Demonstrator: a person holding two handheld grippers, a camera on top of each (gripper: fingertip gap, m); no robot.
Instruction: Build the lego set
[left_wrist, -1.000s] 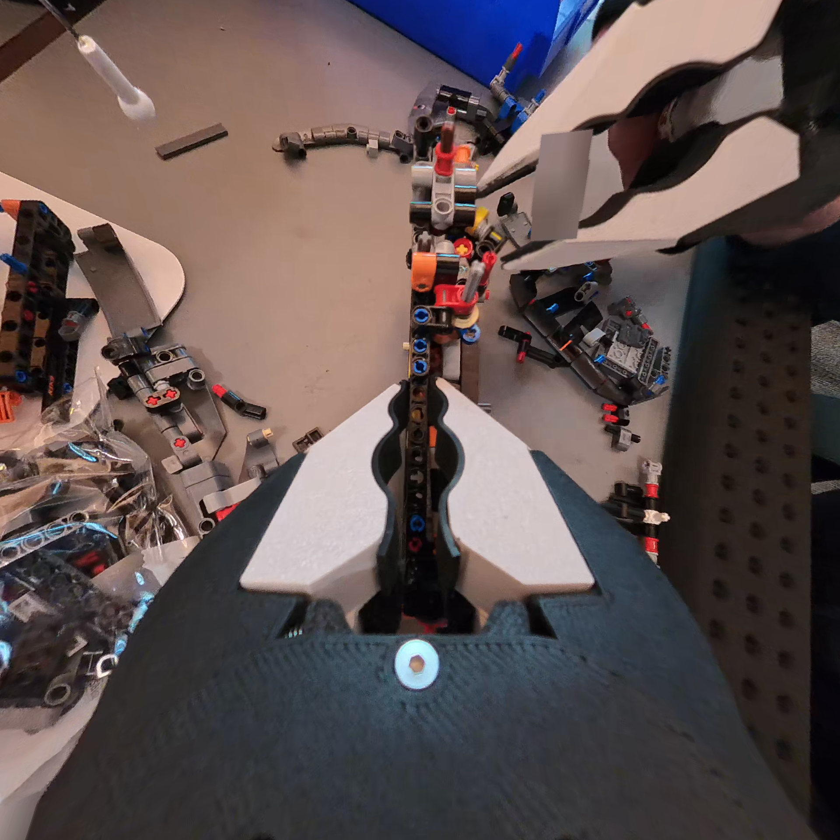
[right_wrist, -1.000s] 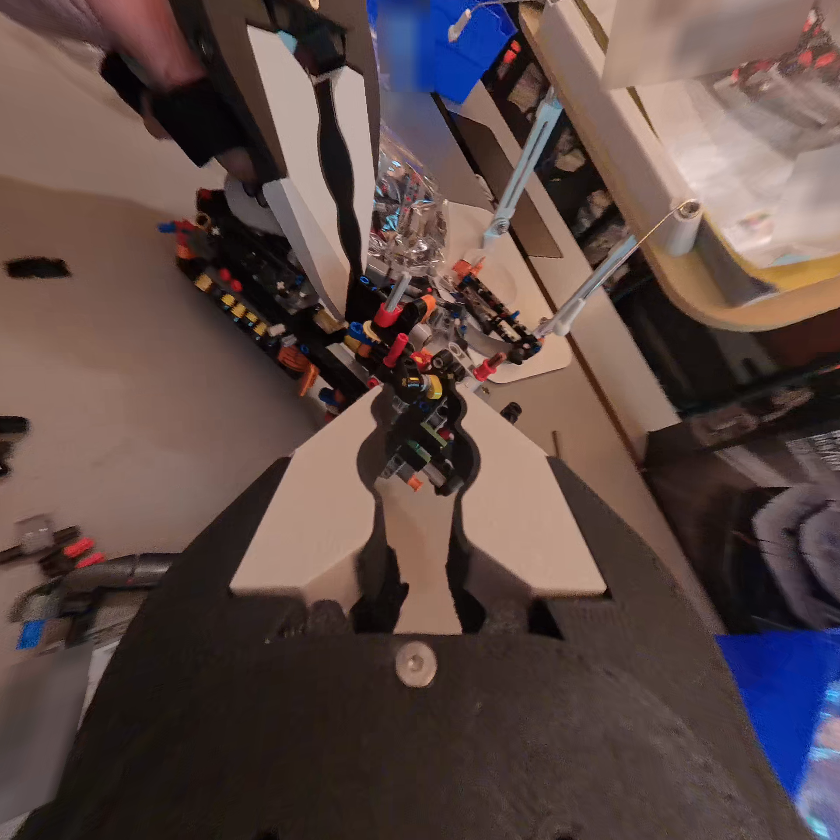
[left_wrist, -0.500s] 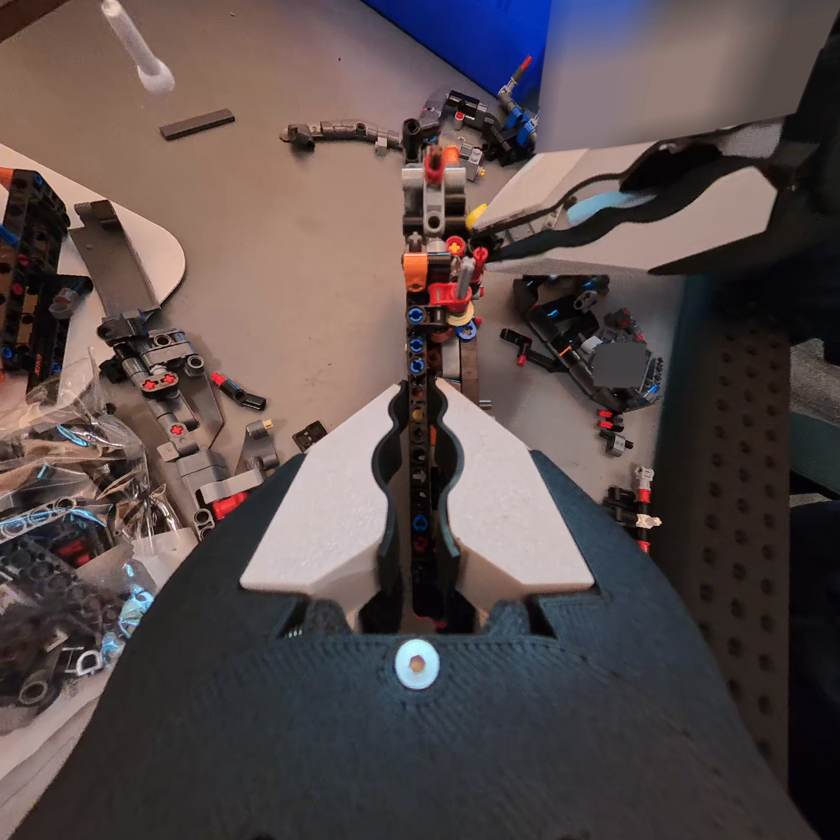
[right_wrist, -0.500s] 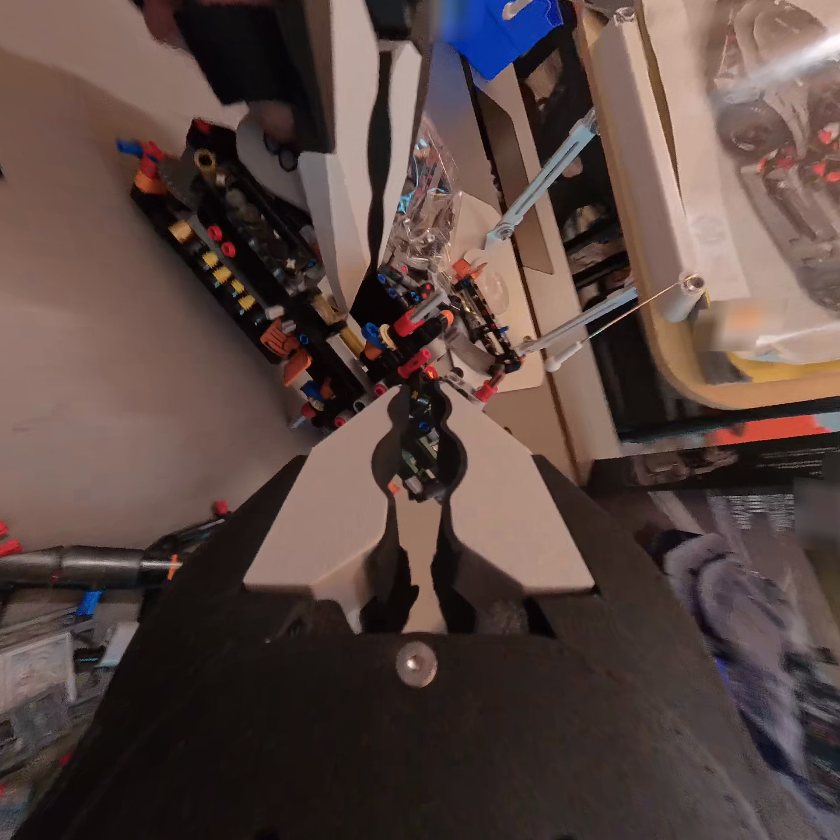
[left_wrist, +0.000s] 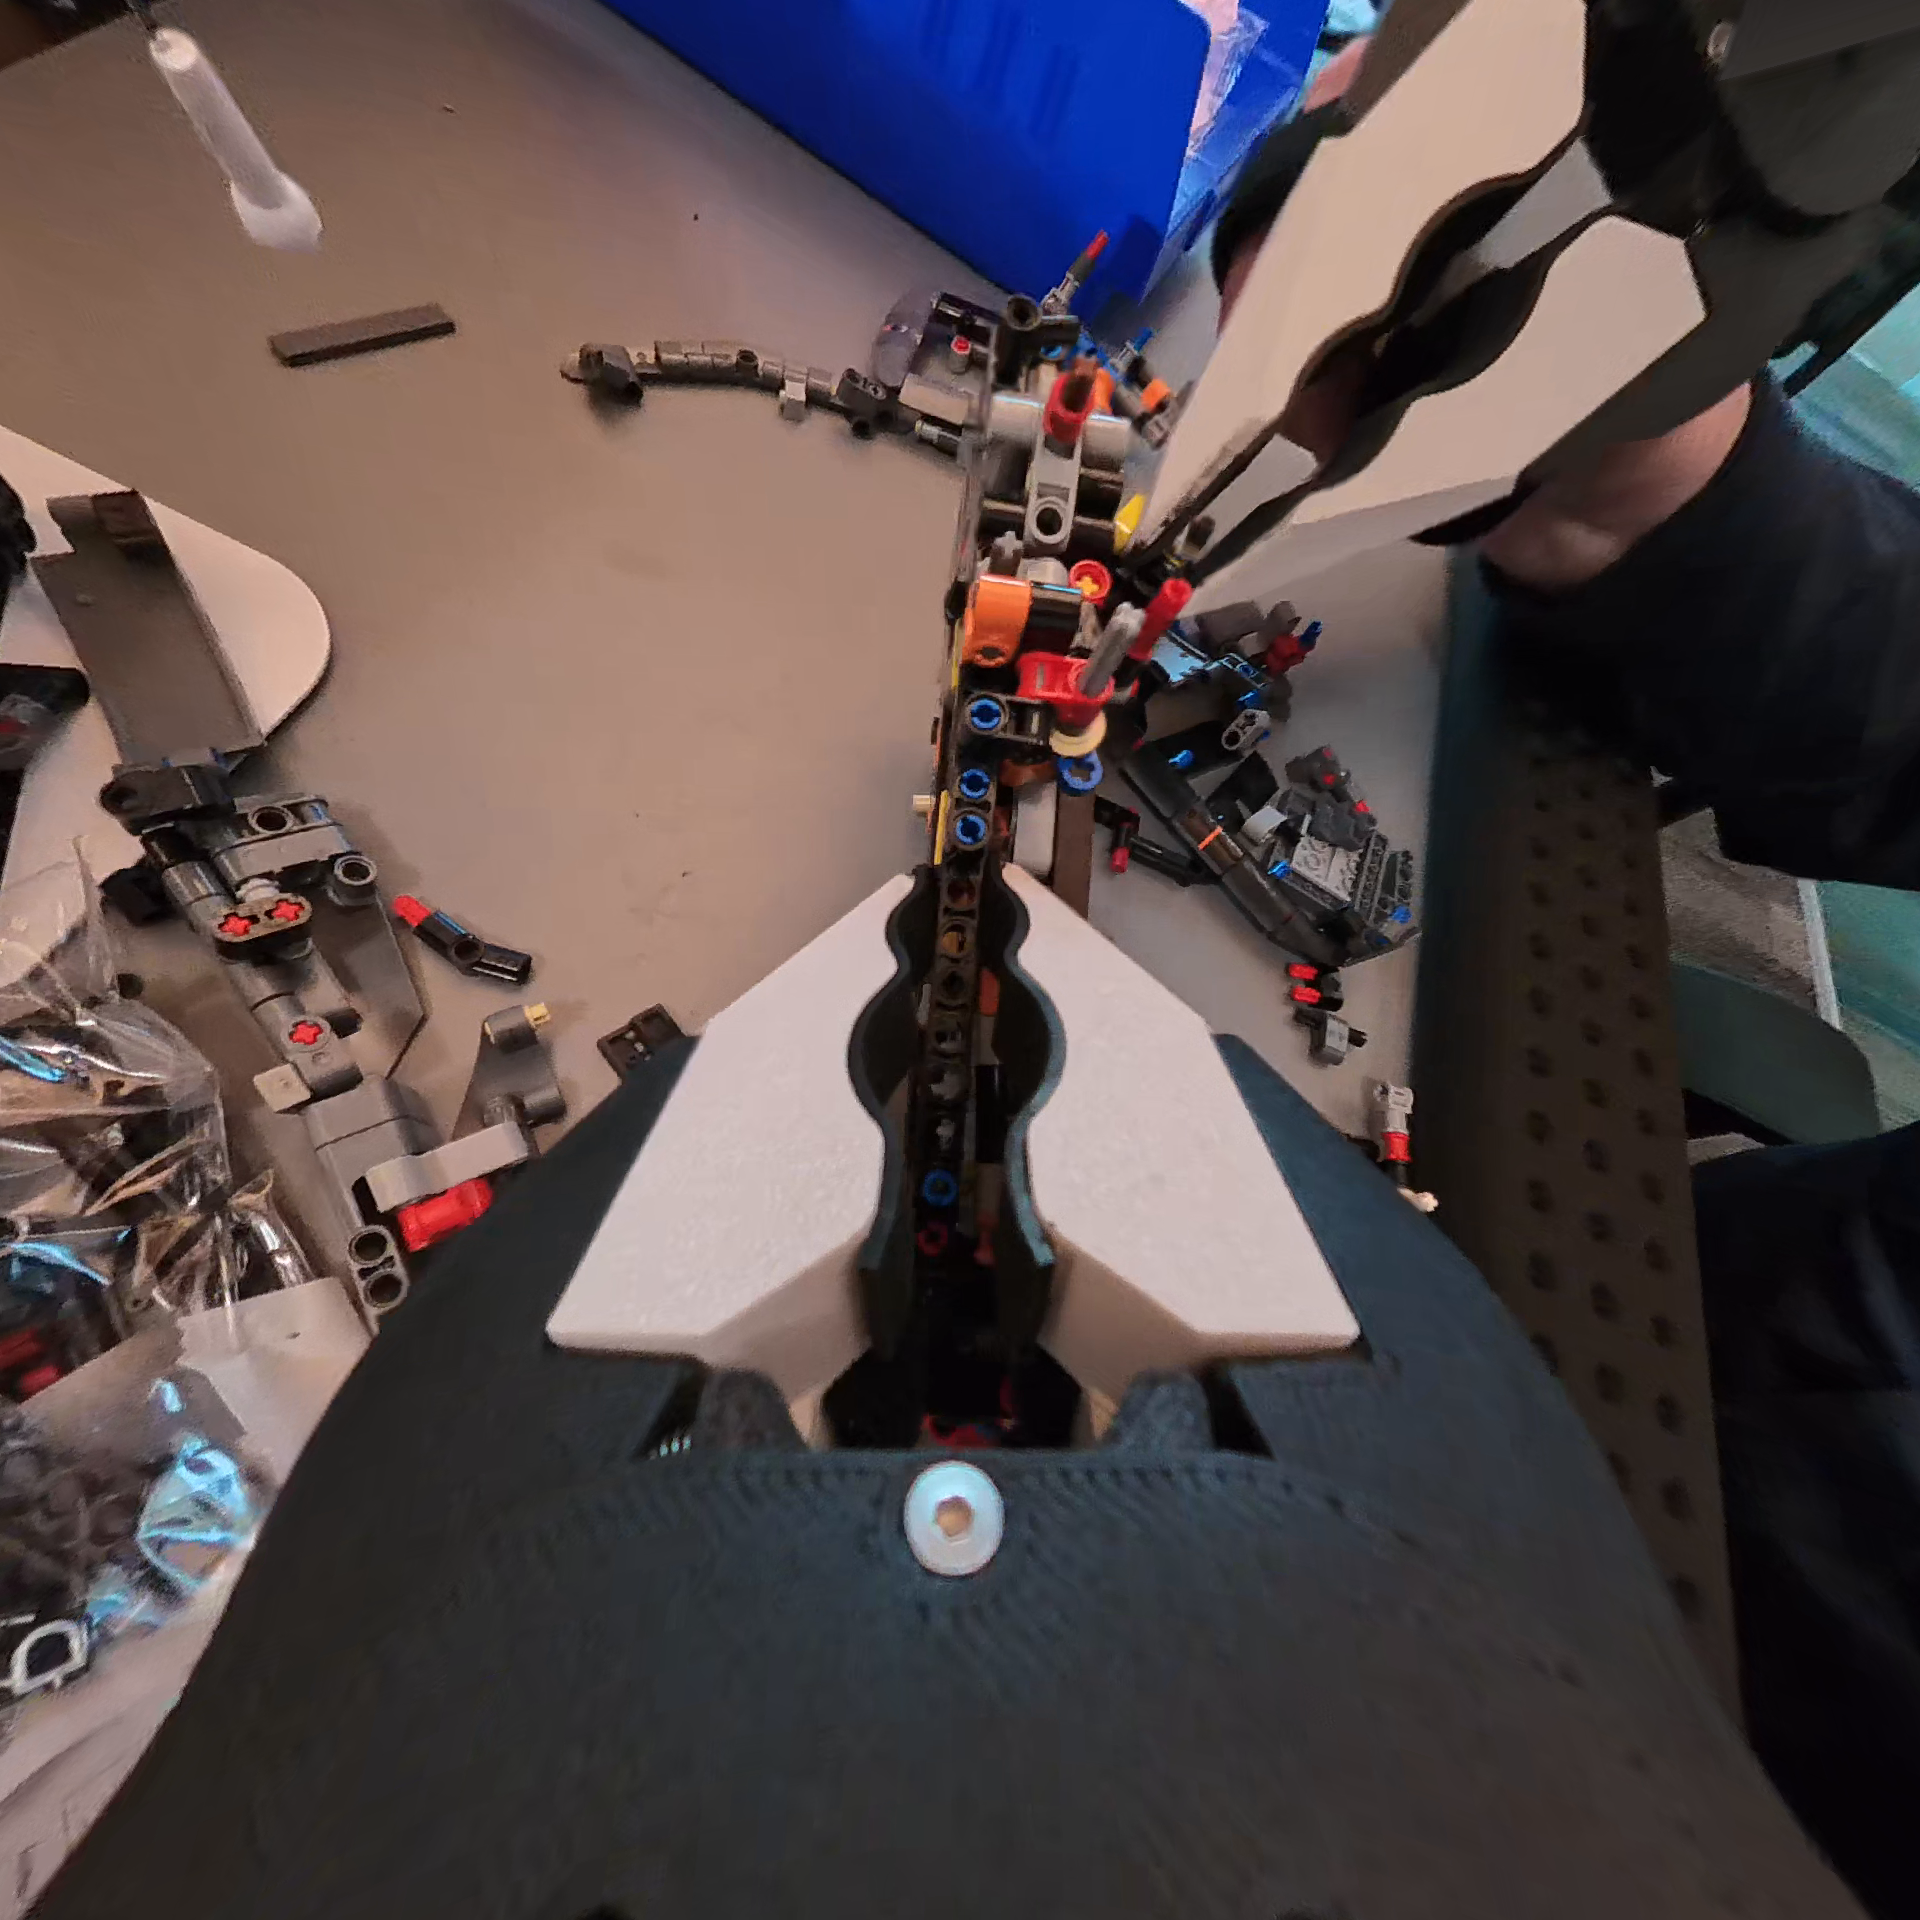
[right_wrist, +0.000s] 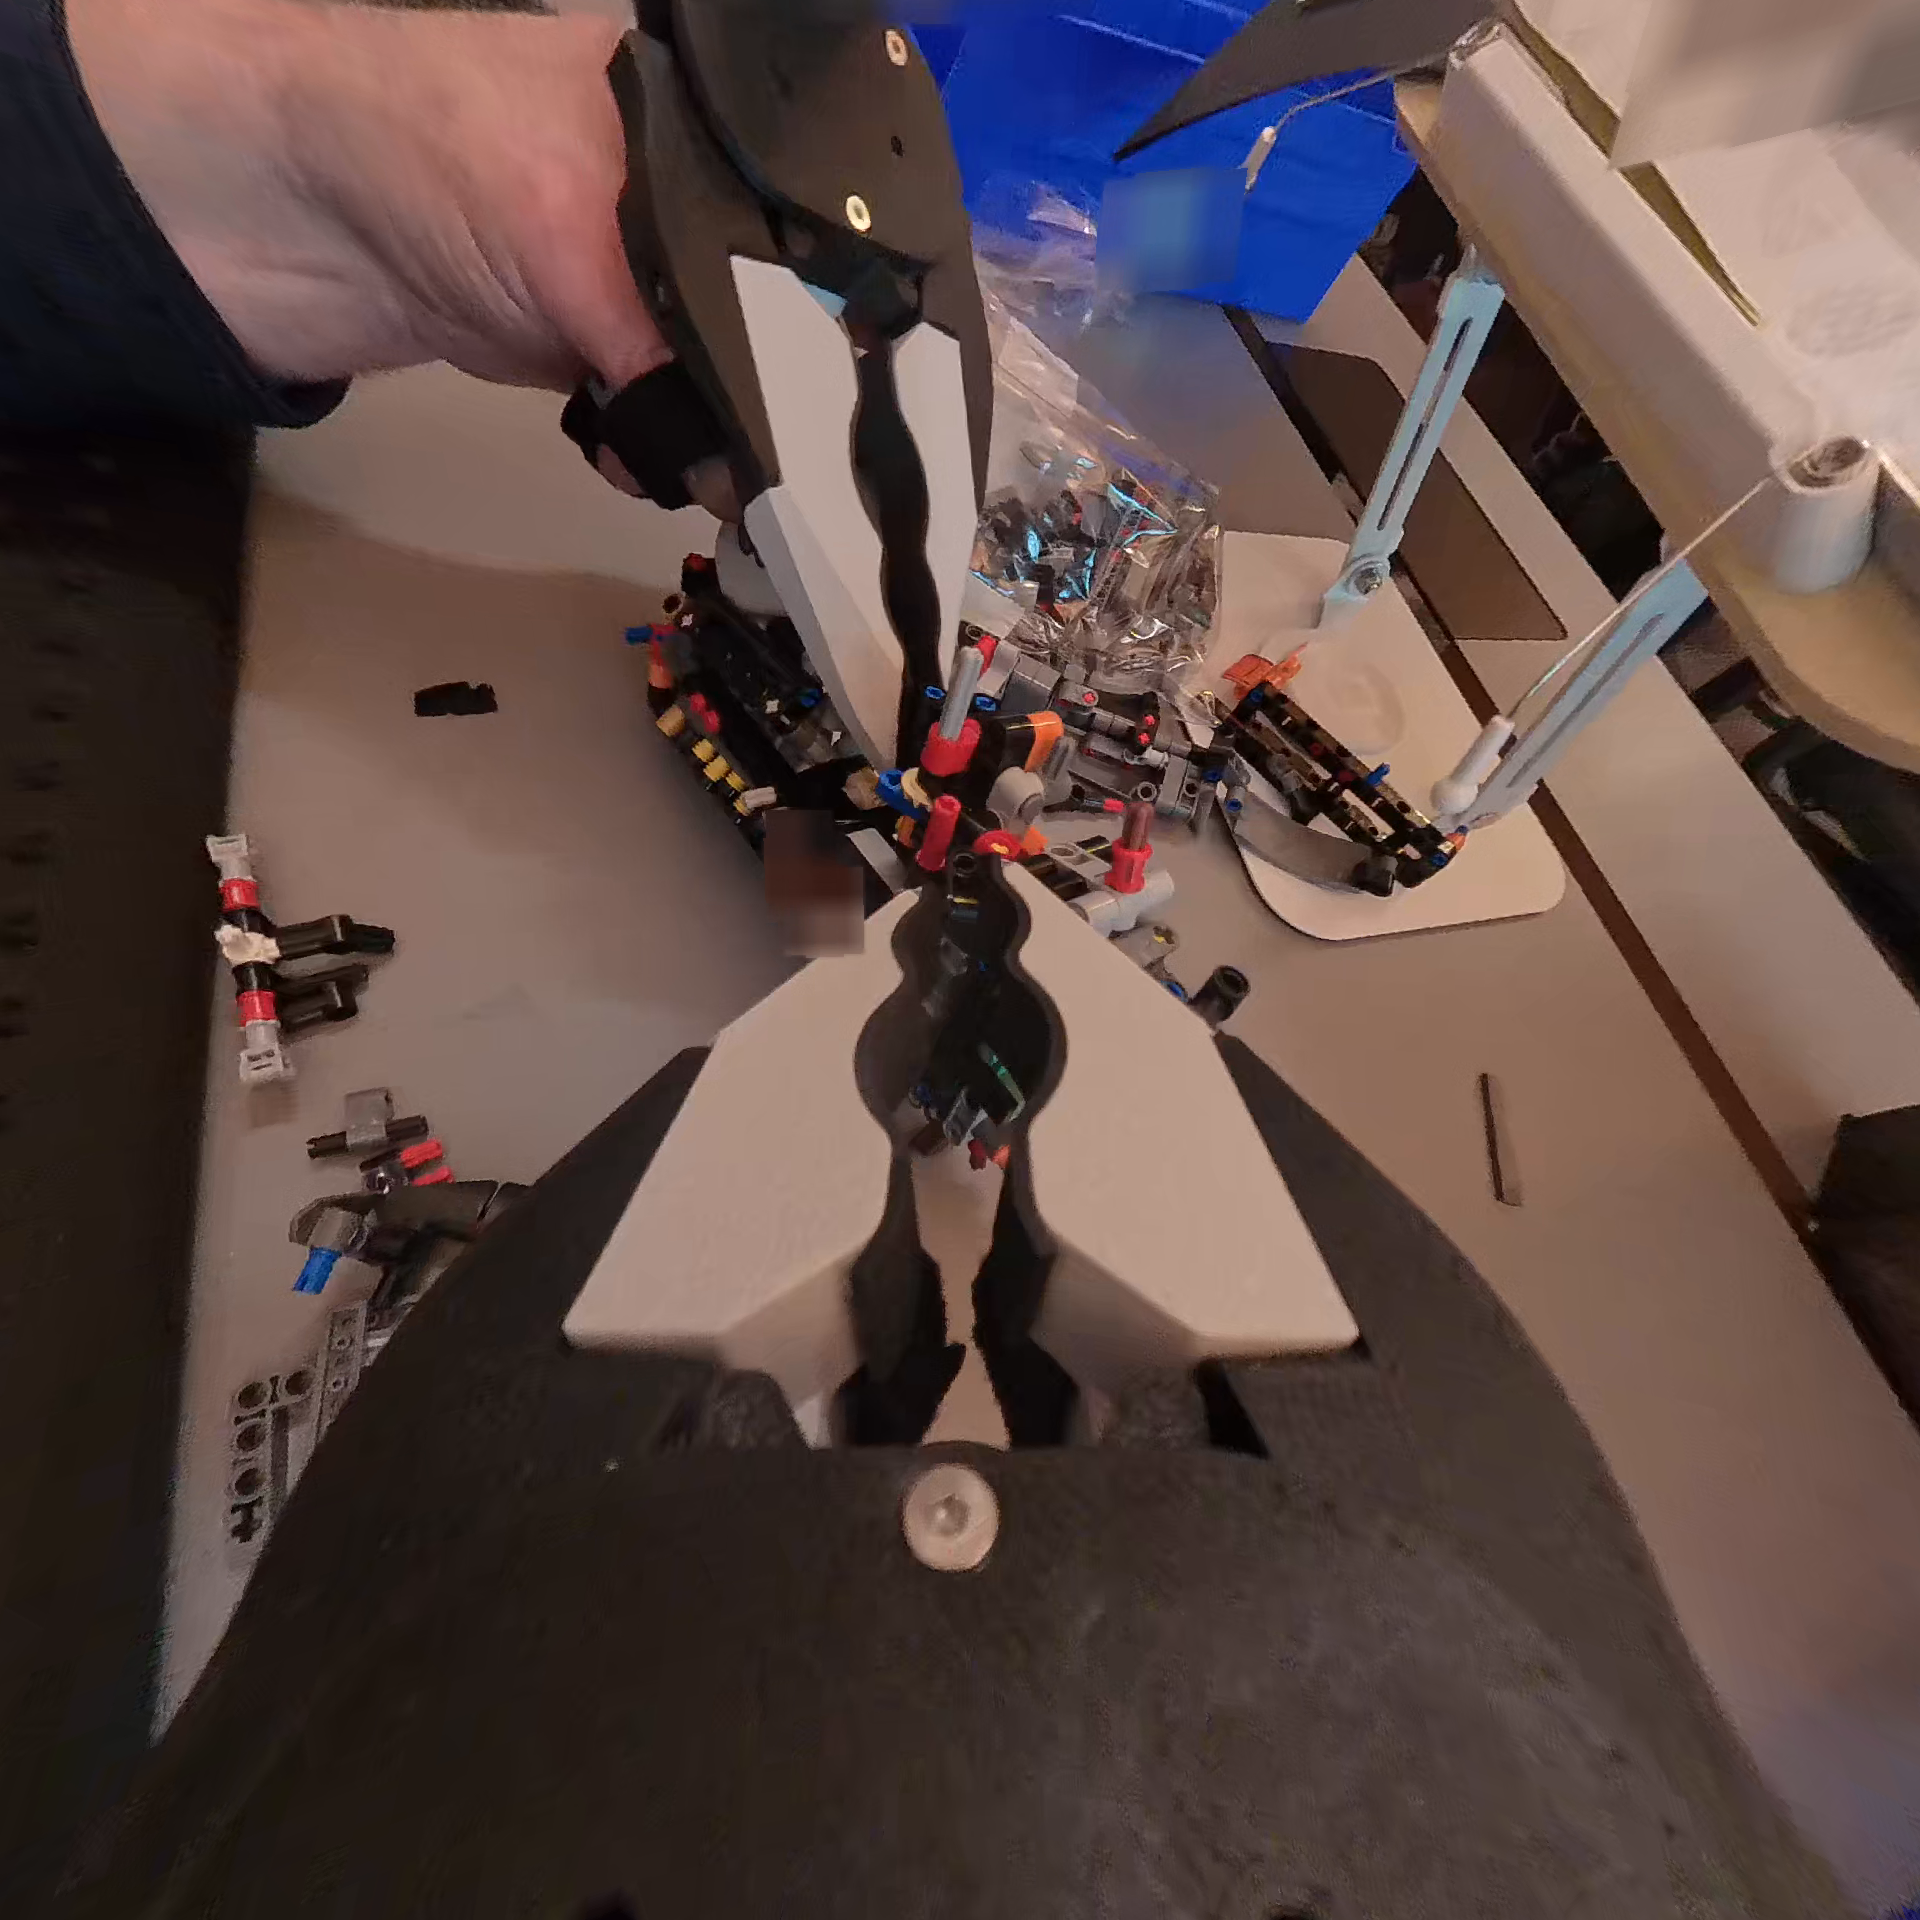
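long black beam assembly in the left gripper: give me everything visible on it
The long black studless lego beam assembly is a narrow plastic bar with a row of pin holes, some holding blue and red pins. Its far end carries a cluster of grey, orange, red and yellow parts with a grey axle. The left gripper is shut on its near half; the right gripper pinches at the cluster. It is held above the grey table.

Each handheld gripper has a black, coarse-textured printed body that flares wide toward the camera, with 1 silver hex screw sunk in the centre. The left gripper (left_wrist: 958, 894) and the right gripper (right_wrist: 961, 894) each carry 2 pale grey wedge-shaped fingers (left_wrist: 769, 1143) lined with wavy black inner pads. A black strap crosses the hand (right_wrist: 395, 208) gripping the far tool, above a dark navy sleeve (left_wrist: 1756, 665).
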